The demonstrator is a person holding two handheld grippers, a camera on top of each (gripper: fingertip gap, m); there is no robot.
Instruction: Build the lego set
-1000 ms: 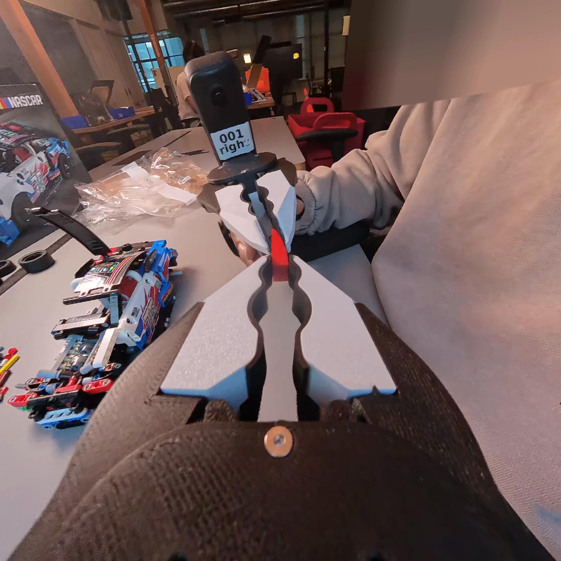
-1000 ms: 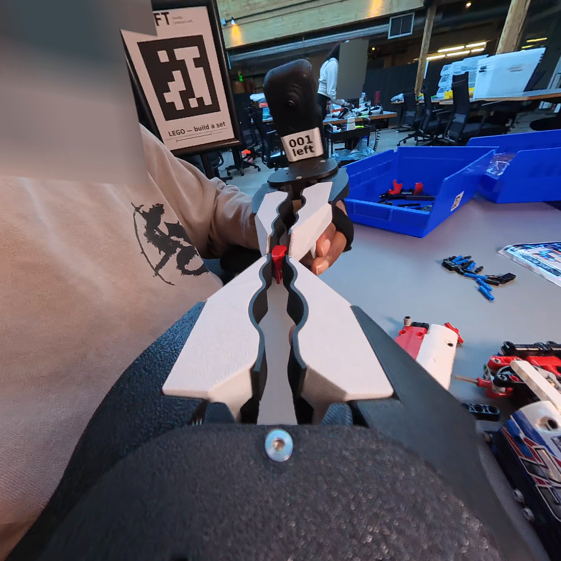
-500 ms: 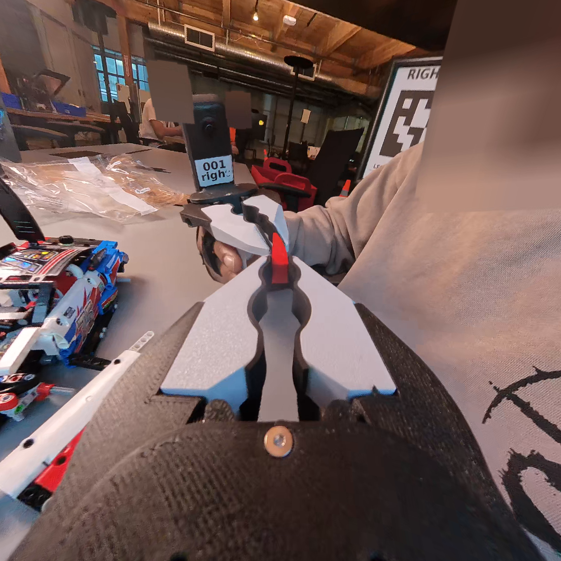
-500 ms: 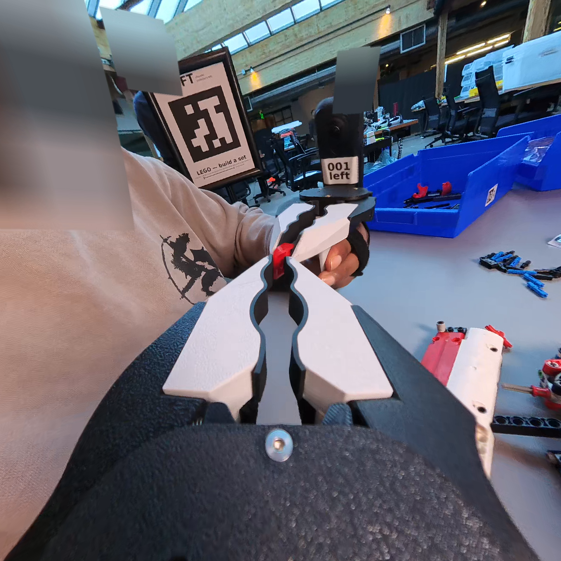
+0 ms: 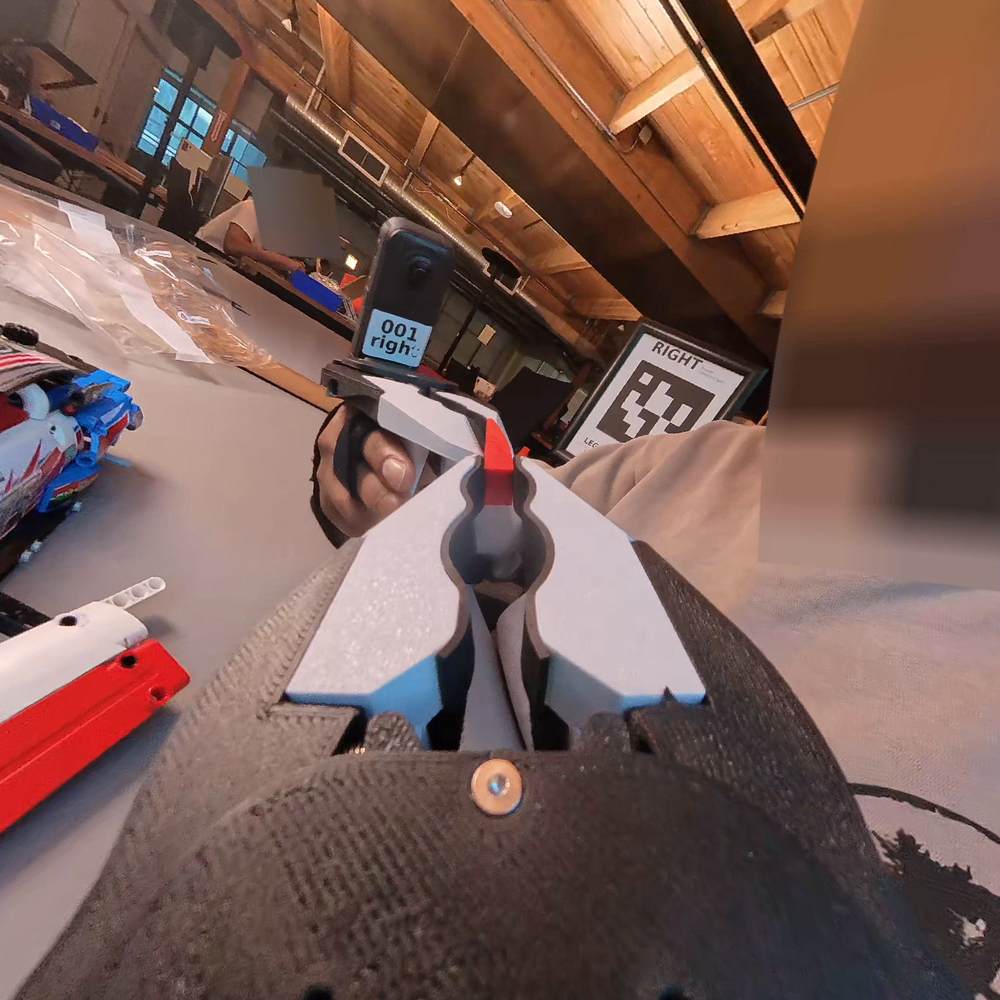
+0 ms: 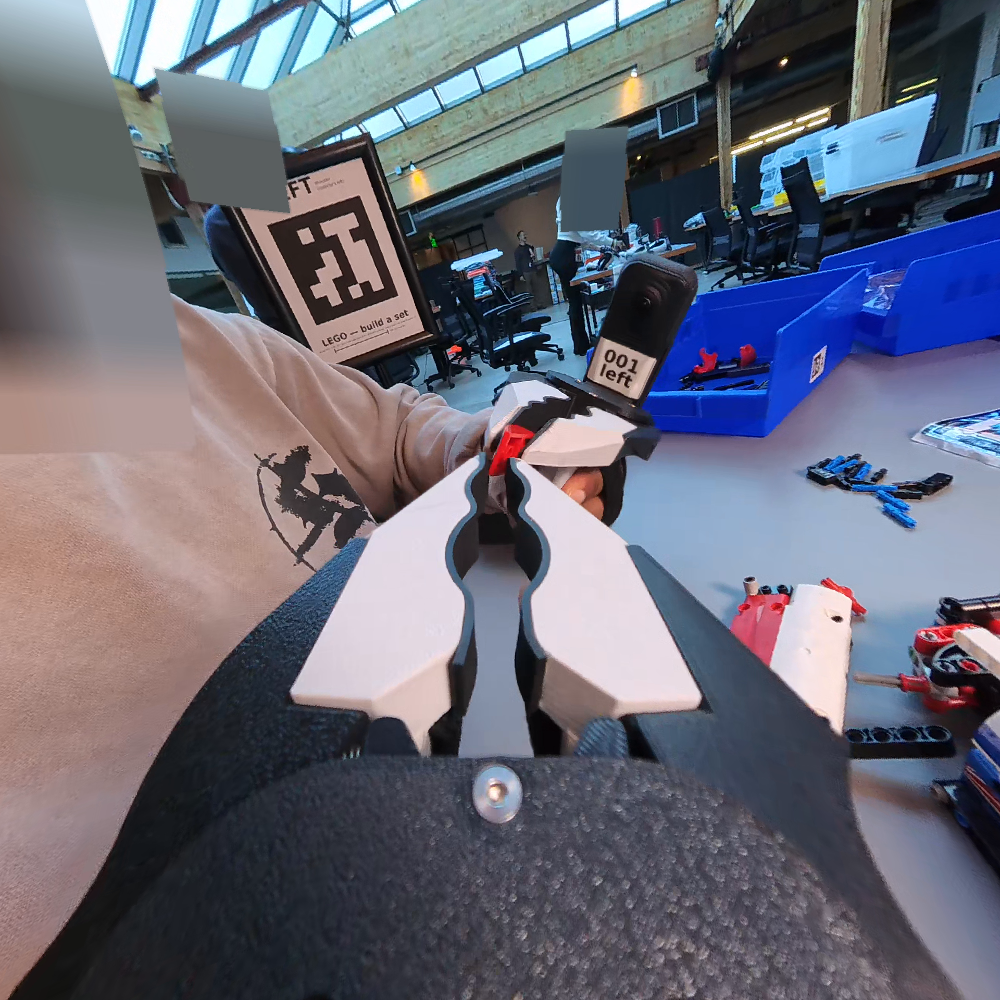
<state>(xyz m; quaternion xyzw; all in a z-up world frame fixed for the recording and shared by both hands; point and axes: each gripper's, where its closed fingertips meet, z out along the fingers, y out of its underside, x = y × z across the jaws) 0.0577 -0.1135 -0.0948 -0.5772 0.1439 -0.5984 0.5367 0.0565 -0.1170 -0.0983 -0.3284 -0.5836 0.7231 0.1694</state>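
Both grippers pinch one small red lego piece tip to tip, raised at twelve o'clock: left gripper, right gripper. Best to loosen one only once the other grips squarely.

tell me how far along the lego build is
Partly done. The car on the table already has much of its blue, white and red body built, and a red-and-white panel lies ready beside it. In hand: both the left tool and the right tool pinch one small red piece. Left: loose blue pins and parts in the blue bin remain unplaced.
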